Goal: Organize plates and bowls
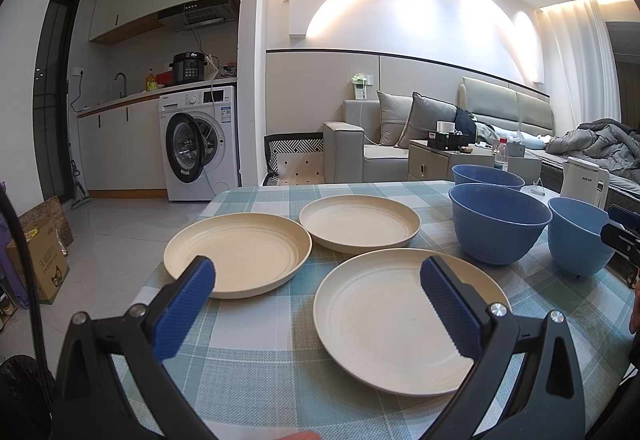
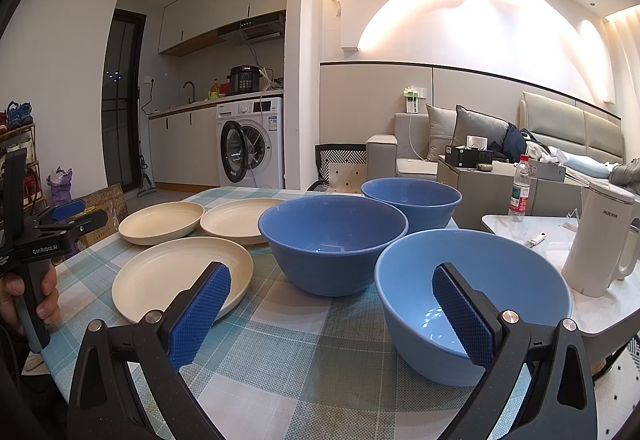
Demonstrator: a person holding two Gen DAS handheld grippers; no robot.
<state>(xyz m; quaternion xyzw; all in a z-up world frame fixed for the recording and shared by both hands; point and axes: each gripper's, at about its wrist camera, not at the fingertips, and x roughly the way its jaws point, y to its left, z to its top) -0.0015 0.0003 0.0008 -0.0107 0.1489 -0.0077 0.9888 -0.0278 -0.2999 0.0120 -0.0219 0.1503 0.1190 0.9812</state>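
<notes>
Three cream plates lie on the checked tablecloth: a near plate [image 1: 384,324] [image 2: 168,280], a left plate [image 1: 240,252] [image 2: 160,222] and a far plate [image 1: 360,222] [image 2: 236,217]. To their right stand two dark blue bowls, middle [image 1: 498,224] [image 2: 332,240] and far [image 1: 488,175] [image 2: 412,197], and a light blue bowl [image 1: 580,236] [image 2: 500,280]. My left gripper [image 1: 318,276] [image 2: 70,213] hovers open over the near plate's left side, holding nothing. Open too, my right gripper [image 2: 331,280] has its right finger over the light blue bowl and is empty.
A white kettle [image 2: 604,240] and a water bottle [image 2: 520,187] stand on a marble side table [image 2: 516,228] to the right. The table's left edge [image 1: 176,252] drops to the floor. A hand [image 2: 46,296] holds the left gripper's handle.
</notes>
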